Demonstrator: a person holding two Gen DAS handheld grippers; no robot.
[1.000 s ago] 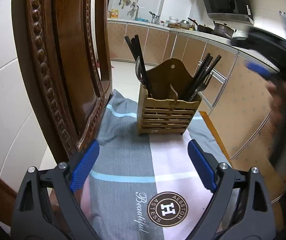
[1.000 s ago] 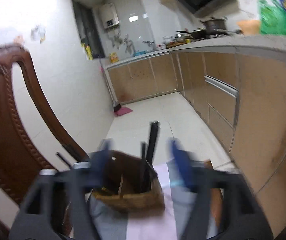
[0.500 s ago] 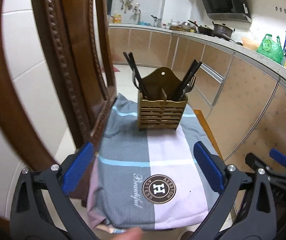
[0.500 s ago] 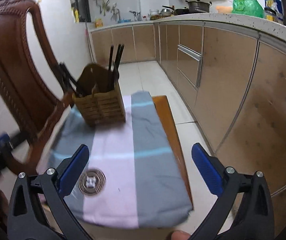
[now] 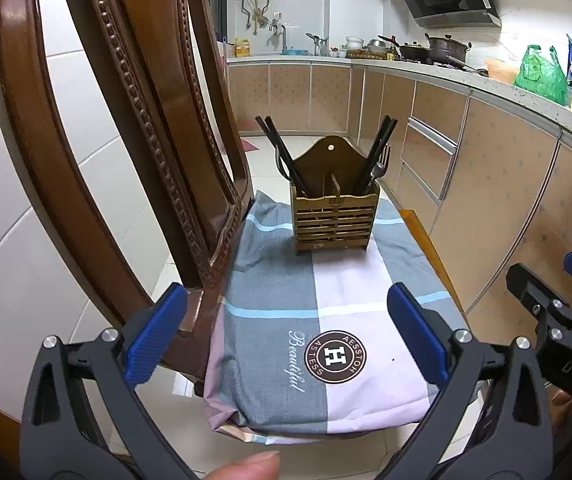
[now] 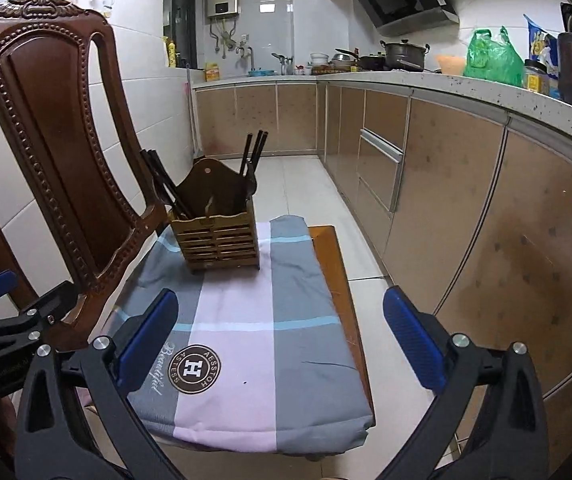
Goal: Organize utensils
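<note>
A slatted wooden utensil holder (image 5: 335,220) stands at the far end of a small table covered by a grey, pink and white cloth (image 5: 326,312); it also shows in the right wrist view (image 6: 218,240). Black chopsticks (image 5: 282,156), a fork (image 5: 380,166) and other utensils stand in its compartments. My left gripper (image 5: 286,332) is open and empty over the near end of the cloth. My right gripper (image 6: 282,340) is open and empty beside it, to the right; it shows at the right edge of the left wrist view (image 5: 558,320).
A carved wooden chair (image 5: 134,128) stands close along the table's left side, also in the right wrist view (image 6: 58,140). Kitchen cabinets (image 6: 466,208) and a countertop with pots and bags run along the right. Tiled floor (image 6: 298,184) lies beyond the table.
Both grippers have drawn back from the holder toward the near end of the table. The right gripper has dropped from above the holder to beside the left one. Both stay open.
</note>
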